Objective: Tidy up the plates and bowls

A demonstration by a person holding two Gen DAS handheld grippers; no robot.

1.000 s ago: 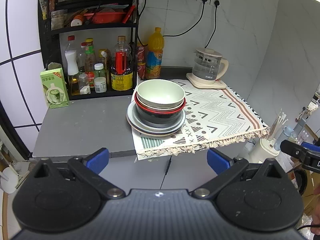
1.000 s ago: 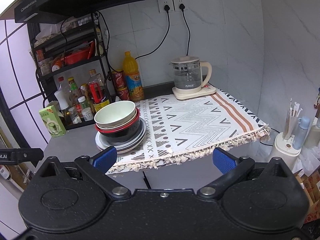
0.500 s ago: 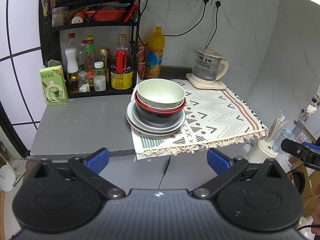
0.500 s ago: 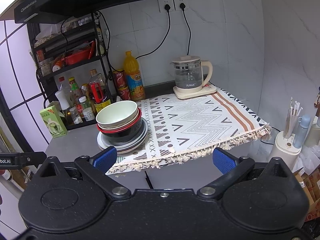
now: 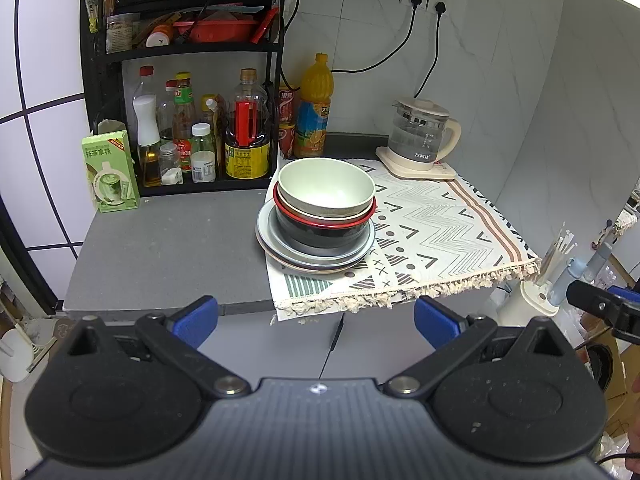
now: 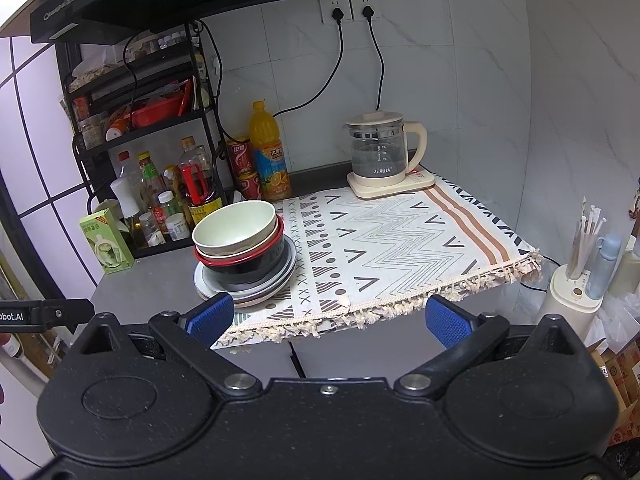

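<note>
Little has shifted since earlier frames; bowls (image 5: pixel 326 200) are seen nested on plates (image 5: pixel 316 256) at centre frame; both the left gripper (image 5: pixel 316 316) and right gripper (image 6: pixel 328 316) are held released, empty.

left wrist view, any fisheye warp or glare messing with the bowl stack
Left wrist view: wall tile lines bow near the edges, but the bowl stack is central, sharp and evenly lit. Right wrist view: corners vignetted black, kettle in focus, no strong glare.
</note>
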